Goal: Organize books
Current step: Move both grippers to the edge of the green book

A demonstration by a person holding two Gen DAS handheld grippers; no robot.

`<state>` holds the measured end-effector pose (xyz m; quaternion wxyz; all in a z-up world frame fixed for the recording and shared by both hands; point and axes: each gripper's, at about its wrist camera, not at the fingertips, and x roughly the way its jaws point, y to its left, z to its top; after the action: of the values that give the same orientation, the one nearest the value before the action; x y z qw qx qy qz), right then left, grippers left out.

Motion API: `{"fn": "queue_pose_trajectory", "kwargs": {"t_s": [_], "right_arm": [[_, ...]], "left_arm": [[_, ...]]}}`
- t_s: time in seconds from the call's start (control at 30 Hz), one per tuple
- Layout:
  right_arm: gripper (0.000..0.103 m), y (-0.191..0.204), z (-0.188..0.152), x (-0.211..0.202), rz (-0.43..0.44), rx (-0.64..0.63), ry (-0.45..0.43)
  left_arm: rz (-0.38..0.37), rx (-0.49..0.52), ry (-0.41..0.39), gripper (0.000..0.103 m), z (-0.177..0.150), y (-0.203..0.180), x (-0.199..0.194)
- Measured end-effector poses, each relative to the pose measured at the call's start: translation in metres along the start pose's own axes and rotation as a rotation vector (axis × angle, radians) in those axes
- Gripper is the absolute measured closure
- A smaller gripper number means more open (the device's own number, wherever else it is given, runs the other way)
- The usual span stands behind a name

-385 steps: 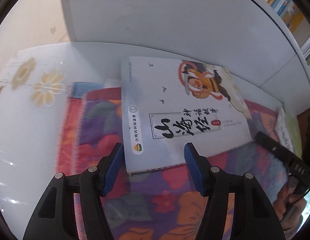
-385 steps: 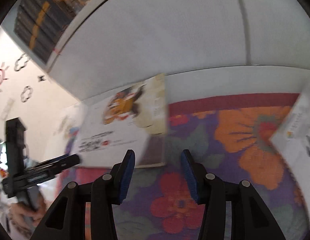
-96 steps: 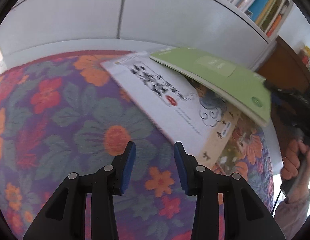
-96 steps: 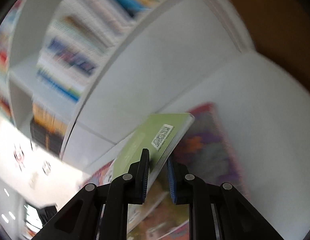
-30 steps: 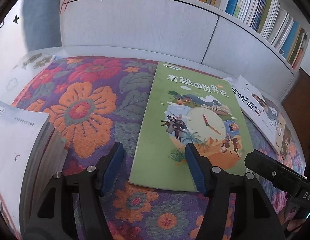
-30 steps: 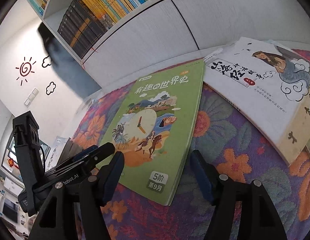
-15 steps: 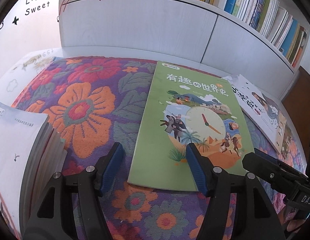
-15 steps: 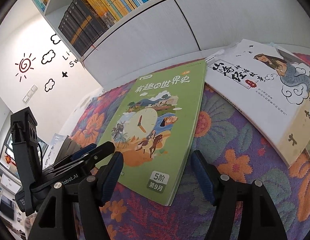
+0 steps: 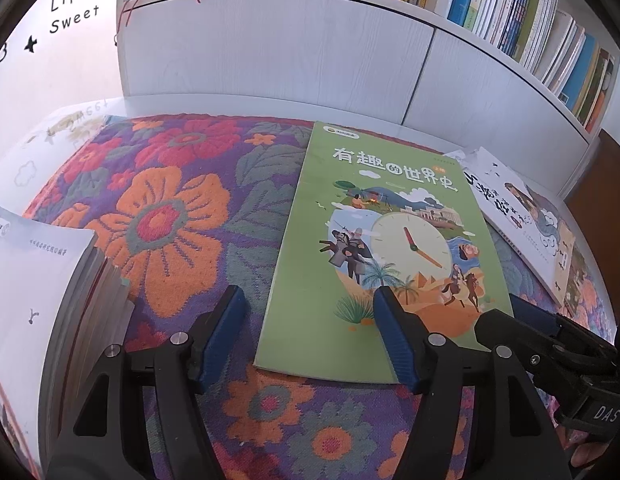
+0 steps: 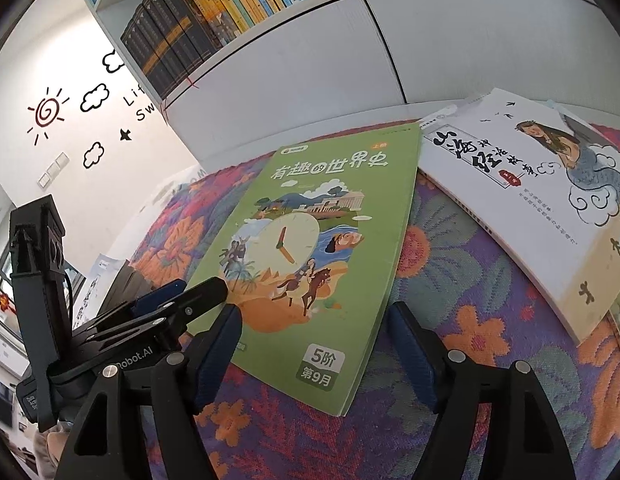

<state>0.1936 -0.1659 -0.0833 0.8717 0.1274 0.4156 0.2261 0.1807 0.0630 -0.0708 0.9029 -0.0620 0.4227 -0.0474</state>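
Left wrist view: your left gripper [image 9: 308, 330] hung released above green history book [image 9: 384, 240], flat on floral cloth [image 9: 162, 216]; white stack [image 9: 38, 280] at left, white mermaid-cover book [image 9: 522, 216] at right.

Right wrist view: your right gripper [image 10: 314, 344] was opening, nothing grasped, green book's near corner between pads. Judgement: books not yet gathered; sorting mostly left.
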Motion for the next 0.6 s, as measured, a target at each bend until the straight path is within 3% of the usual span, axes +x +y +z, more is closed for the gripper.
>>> {"fn": "queue_pose_trajectory", "kwargs": {"t_s": [0.6], "right_arm": [[0.028, -0.0009, -0.0008, -0.0013, 0.009, 0.006, -0.004]], "left_arm": [[-0.016, 0.02, 0.005, 0.038, -0.0013, -0.0049, 0.0011]]}}
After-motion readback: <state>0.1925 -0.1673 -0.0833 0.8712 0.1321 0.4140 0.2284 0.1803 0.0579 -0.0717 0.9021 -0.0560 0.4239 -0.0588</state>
